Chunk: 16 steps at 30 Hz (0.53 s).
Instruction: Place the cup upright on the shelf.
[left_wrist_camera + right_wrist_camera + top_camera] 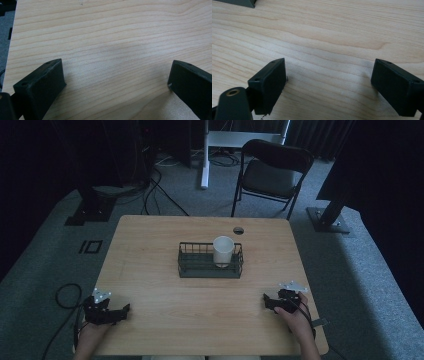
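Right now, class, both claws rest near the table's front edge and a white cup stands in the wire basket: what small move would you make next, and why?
Probably bring the right claw forward toward the white cup. The cup stands upright at the right end of the wire basket, closer to that side, and both claws, left included, are open and hold nothing.

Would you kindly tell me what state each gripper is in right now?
Left gripper: open, holding nothing, low over the table.
Right gripper: open, holding nothing.
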{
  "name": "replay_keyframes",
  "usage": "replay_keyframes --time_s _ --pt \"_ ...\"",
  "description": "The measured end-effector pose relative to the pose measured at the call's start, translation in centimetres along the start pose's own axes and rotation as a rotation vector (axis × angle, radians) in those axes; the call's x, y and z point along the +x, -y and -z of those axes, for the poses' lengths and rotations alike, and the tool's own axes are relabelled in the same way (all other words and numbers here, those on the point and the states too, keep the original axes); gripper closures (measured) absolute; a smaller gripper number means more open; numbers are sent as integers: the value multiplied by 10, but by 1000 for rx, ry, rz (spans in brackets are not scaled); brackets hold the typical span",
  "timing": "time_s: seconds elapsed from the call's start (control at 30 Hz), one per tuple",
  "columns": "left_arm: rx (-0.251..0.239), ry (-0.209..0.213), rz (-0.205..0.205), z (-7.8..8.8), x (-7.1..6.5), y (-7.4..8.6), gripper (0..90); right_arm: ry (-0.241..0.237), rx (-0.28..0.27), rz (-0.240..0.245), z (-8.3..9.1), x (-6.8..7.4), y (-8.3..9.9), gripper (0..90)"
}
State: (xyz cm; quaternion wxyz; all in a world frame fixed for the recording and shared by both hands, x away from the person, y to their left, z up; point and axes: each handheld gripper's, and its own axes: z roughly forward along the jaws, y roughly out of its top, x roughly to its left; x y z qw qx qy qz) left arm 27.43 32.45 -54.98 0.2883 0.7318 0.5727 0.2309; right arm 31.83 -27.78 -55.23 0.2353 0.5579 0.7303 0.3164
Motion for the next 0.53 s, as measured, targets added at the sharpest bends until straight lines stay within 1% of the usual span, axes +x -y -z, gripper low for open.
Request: replay_keyframes --time_s 0.17,0.53 --pt "0 0 0 0 0 0 9 9 0 -11 0 1 0 123" --pt "0 0 -1 0 0 0 9 8 1 -10 0 1 0 119"
